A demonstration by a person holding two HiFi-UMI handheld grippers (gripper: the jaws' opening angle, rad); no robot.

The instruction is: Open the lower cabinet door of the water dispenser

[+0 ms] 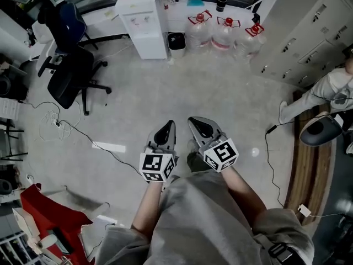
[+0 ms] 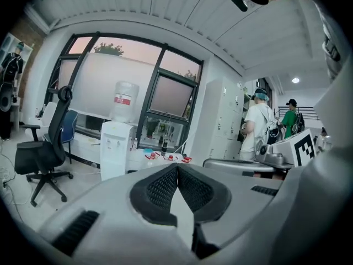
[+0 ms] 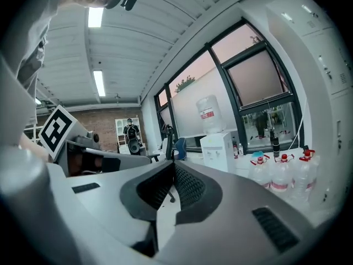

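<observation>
Jaws closed, empty, left gripper (image 1: 170, 125) and right gripper (image 1: 193, 121); water dispenser (image 1: 144, 21) around twelve o'clock, well apart, lower door apparently unopened.

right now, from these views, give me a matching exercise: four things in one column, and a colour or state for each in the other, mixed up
Things:
1. water dispenser
2. office chair
3. water jugs
4. left gripper

Descriptions:
a. shut, nothing between the jaws
b. clear, with red caps
c. white, against the far wall
d. black, on a wheeled base

Pairs: 1-c, 2-d, 3-b, 4-a
</observation>
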